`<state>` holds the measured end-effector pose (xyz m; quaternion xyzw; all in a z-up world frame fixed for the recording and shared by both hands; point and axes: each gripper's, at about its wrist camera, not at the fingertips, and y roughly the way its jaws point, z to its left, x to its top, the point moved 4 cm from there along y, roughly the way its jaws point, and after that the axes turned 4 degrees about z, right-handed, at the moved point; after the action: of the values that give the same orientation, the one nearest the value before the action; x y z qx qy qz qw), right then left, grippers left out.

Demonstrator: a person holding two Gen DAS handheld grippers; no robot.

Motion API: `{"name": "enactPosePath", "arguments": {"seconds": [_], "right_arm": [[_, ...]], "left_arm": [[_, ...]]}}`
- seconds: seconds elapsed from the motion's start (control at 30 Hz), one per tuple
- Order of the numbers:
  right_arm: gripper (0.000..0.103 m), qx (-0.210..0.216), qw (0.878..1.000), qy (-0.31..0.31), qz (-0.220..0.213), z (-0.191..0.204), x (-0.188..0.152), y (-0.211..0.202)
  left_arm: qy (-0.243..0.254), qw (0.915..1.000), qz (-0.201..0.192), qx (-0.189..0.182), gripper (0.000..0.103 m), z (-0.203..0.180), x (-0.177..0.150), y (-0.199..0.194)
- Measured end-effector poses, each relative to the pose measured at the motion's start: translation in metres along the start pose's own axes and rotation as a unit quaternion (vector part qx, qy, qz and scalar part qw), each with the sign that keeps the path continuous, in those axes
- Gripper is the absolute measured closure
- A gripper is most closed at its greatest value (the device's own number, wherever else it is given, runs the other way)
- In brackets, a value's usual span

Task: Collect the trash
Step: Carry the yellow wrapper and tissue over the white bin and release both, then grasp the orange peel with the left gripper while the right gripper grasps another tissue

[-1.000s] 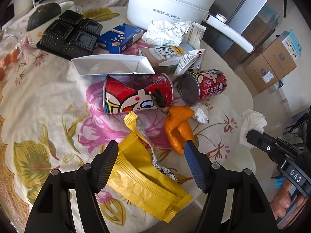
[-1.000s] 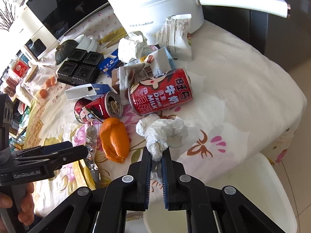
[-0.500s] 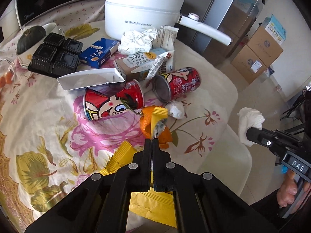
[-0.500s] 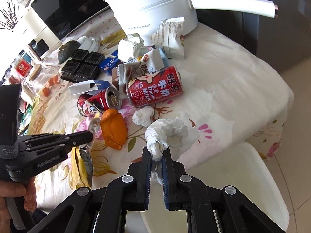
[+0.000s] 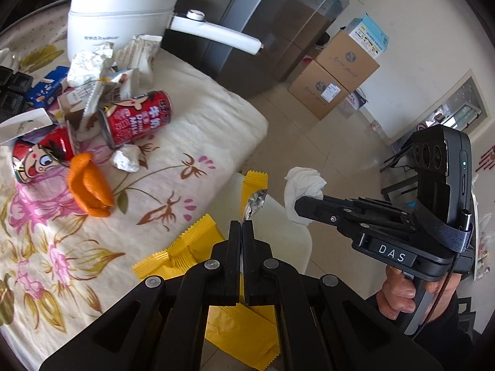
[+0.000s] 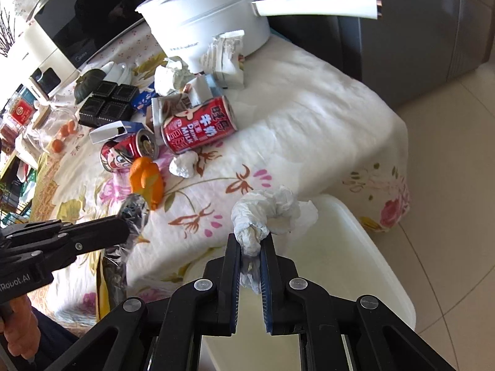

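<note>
Yellow wrapper (image 5: pixel 198 247) half hidden behind clamped left gripper (image 5: pixel 242 223), bin (image 6: pixel 355 247) cropped

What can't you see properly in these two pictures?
- Inside of the white bin: right wrist view, the right gripper and its crumpled tissue cover it; the bottom edge crops it.
- Lower part of the yellow wrapper: left wrist view, behind the left gripper.
- Black tray: left wrist view, cut off at the left edge.
- Microwave contents: right wrist view, dark glass.
</note>
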<state>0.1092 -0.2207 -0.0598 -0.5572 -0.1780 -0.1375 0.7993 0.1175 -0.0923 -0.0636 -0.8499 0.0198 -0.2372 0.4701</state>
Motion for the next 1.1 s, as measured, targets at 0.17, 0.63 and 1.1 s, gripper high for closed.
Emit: {"name": "enactPosePath", "arguments": {"seconds": [0.17,0.63,1.1], "right_arm": [[0.090,-0.025,0.999,0.015,0.027,-0.025,-0.019,-0.001],[0.075,-0.046,0.996,0.046,0.067,-0.064,-0.031,0.007],[0.058,-0.052,0.995,0.036,0.082,-0.047,-0.023,0.027]], "left_arm": [[0.027,0.9990,0.036,-0.006,0.103,-0.035,-0.011,0.040],[0.017,0.9957,0.087,0.028,0.098,-0.031,-0.020,0.078],[-0.003,0.9978,0.048,0.045,0.059,0.000,-0.018,0.041]]}}
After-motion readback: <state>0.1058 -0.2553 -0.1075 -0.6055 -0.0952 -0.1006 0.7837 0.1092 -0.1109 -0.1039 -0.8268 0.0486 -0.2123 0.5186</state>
